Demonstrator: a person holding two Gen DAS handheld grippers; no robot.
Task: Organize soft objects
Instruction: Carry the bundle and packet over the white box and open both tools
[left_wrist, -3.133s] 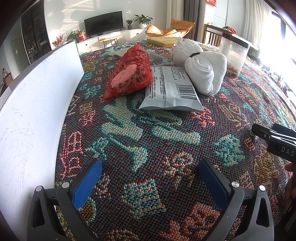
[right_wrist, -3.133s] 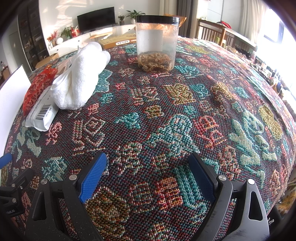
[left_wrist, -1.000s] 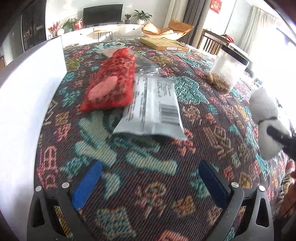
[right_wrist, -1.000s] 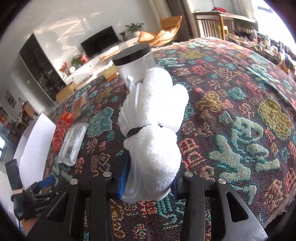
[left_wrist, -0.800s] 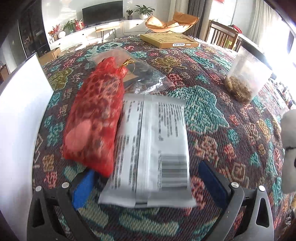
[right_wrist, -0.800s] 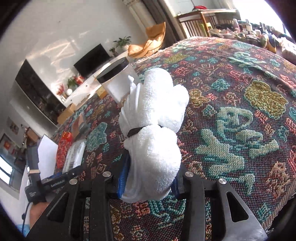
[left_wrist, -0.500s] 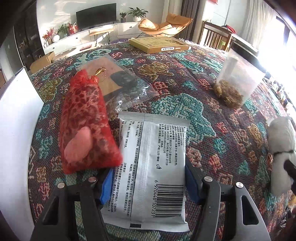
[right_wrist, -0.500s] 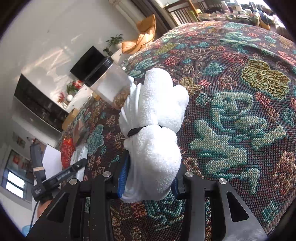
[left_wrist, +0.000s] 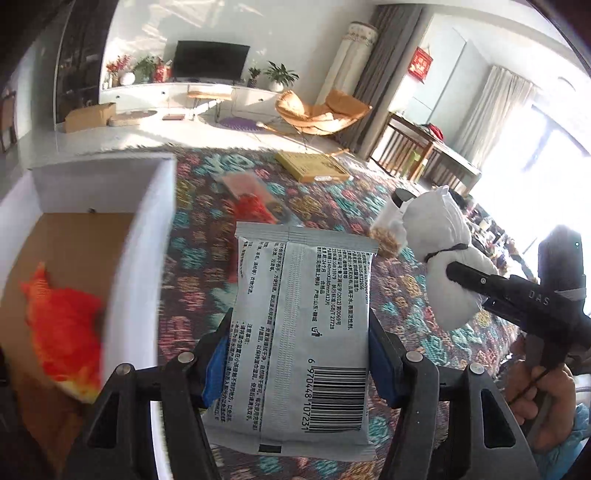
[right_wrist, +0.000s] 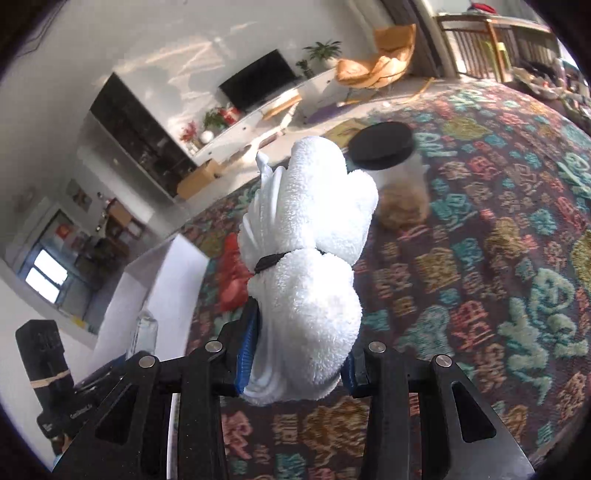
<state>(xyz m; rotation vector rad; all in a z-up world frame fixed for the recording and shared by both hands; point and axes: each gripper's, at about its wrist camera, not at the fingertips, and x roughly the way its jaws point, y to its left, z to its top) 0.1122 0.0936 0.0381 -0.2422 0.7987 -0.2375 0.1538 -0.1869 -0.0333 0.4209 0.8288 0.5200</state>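
My left gripper (left_wrist: 295, 363) is shut on a grey printed packet (left_wrist: 301, 332), held up above the patterned tablecloth (left_wrist: 207, 266). To its left stands a white box (left_wrist: 136, 266) with a brown floor and an orange soft thing (left_wrist: 62, 328) inside. My right gripper (right_wrist: 297, 363) is shut on a white rolled towel (right_wrist: 310, 258) tied with a black band, lifted off the table. In the left wrist view that towel (left_wrist: 439, 243) hangs at the right, in front of the right gripper's black body. A red mesh bag (left_wrist: 251, 208) lies on the cloth beyond the packet.
A clear jar with a black lid (right_wrist: 391, 173) holding brown bits stands on the cloth behind the towel. A yellow flat box (left_wrist: 310, 168) and a clear plastic pouch (left_wrist: 243, 184) lie farther back. The white box's wall (right_wrist: 162, 280) rises left of the towel. A hand (left_wrist: 543, 402) grips the right tool.
The left gripper closed on the grey packet and lifted it toward the white box. The right gripper, still holding the towel, rose and swung left toward the box.
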